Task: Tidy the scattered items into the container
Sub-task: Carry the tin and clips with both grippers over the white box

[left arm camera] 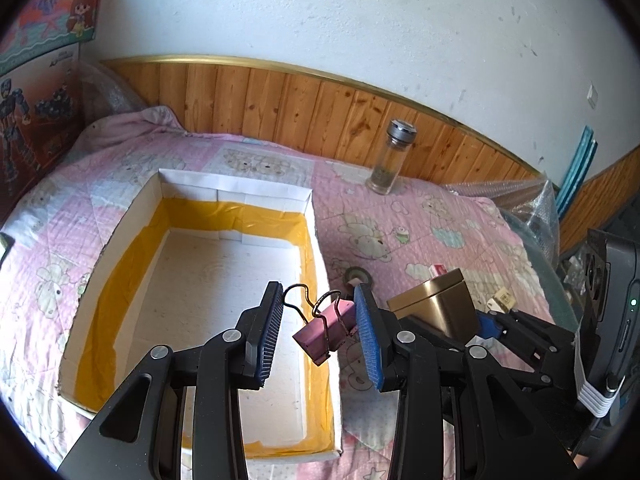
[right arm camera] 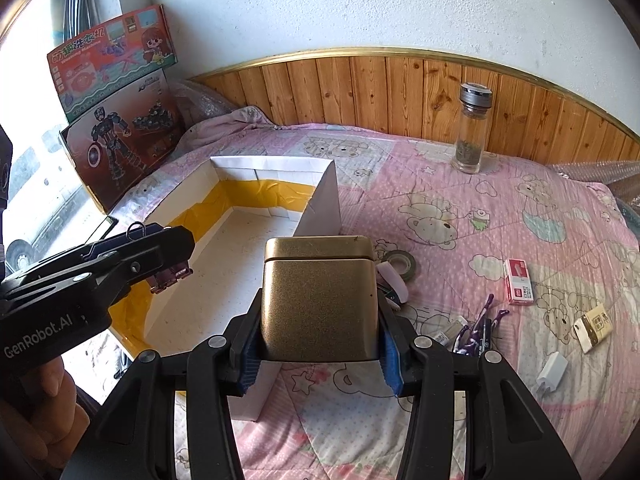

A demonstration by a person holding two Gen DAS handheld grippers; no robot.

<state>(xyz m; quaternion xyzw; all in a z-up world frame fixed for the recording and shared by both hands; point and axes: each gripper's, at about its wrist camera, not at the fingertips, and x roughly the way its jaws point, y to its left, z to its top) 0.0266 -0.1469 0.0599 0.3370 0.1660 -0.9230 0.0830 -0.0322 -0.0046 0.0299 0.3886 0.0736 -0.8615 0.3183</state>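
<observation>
Scene: A person is tidying a pink cartoon-print quilt [right arm camera: 460,184], working a hand-held gripper in each hand beside a white container [left arm camera: 224,188] lined with yellow tape.

Left gripper [left arm camera: 320,328]: Its blue pads are pinching a pink binder clip [left arm camera: 324,330], wire handles up, and carrying it at centre frame over the container's right-hand wall.

Right gripper [right arm camera: 318,344]: Its jaws are clamping the sides of a gold tin [right arm camera: 320,300], lid on, and holding it clear of the quilt at lower centre, just beside the container's near corner.

Container: It is sitting at centre left in both views, and its floor, as far as it shows, is looking bare; nothing appears to have gone in yet.

Being carried: Two items, the clip and the tin, both looking ready for release.

Waiting on the quilt: A roll of dark tape [right arm camera: 400,262] is lying just right of the tin; a red-and-white staple box [right arm camera: 519,282], a cream packet [right arm camera: 594,328], a white charger plug [right arm camera: 554,370] and some purple pens [right arm camera: 480,328] are spreading across the lower right.

Glass bottle [right arm camera: 472,132]: It is standing upright at upper right by the wooden panelling; whether it counts as clutter I cannot tell.

Progress: Early, by my reckoning; the first drops are pending and most of the scatter is remaining.
</observation>
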